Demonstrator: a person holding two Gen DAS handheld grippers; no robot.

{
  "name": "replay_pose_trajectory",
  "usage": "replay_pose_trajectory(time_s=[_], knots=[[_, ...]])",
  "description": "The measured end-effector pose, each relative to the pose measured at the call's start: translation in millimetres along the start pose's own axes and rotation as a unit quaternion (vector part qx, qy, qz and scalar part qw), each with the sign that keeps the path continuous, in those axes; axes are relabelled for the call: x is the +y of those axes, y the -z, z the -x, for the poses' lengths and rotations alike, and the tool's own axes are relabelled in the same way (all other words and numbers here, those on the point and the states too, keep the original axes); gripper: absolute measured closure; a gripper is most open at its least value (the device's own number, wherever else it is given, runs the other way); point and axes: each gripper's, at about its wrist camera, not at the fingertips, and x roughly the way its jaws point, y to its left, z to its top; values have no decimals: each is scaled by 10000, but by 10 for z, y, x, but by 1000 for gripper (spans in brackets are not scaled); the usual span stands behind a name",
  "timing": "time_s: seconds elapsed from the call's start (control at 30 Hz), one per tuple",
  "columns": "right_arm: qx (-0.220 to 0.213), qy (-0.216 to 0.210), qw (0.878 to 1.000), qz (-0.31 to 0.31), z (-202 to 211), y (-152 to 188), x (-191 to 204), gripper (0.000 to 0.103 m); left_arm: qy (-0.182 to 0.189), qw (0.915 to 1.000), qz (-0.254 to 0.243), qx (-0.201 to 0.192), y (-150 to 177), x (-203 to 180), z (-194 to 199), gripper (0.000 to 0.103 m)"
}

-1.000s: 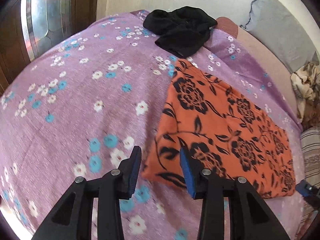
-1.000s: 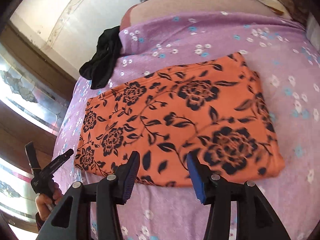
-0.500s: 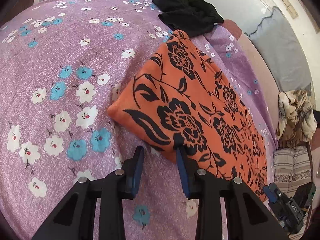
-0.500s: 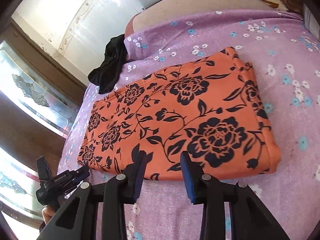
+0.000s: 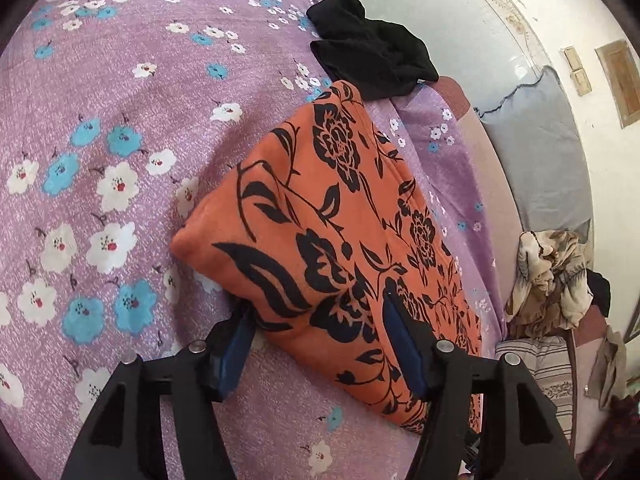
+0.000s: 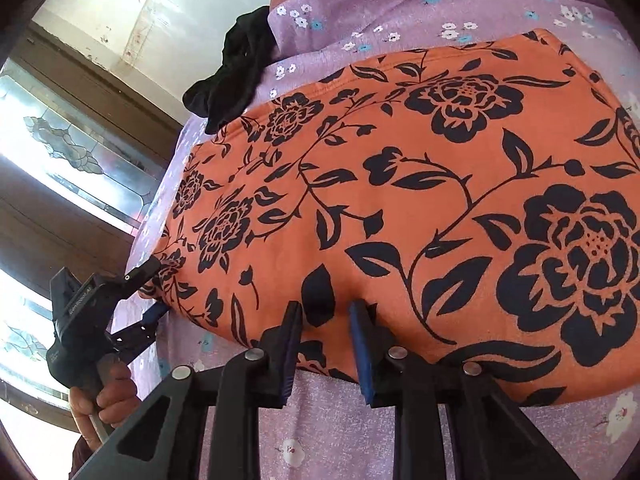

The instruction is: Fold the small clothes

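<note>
Straddling the near edge of the orange floral garment [image 5: 320, 240] on the bed [image 5: 100, 100], the left tongs [image 5: 320, 344] had just widened, the right tongs [image 6: 324, 344] narrowed without pinching; the next fold remained.

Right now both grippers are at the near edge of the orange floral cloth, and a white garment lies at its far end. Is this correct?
Not fully. The garment at the far end of the orange floral cloth is black, as the left wrist view shows. The left gripper and right gripper are both at the near edge.
</note>
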Motion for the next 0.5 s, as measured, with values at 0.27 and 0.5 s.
replay_pose_trajectory(time_s=[0.27, 0.5], knots=[[-71, -35, 10000, 0, 10, 14, 2, 76, 32, 9998, 75, -172, -107, -34, -124, 30], [-66, -133, 9999, -52, 16, 15, -22, 76, -260, 9992, -114, -278, -212, -38, -158, 64]])
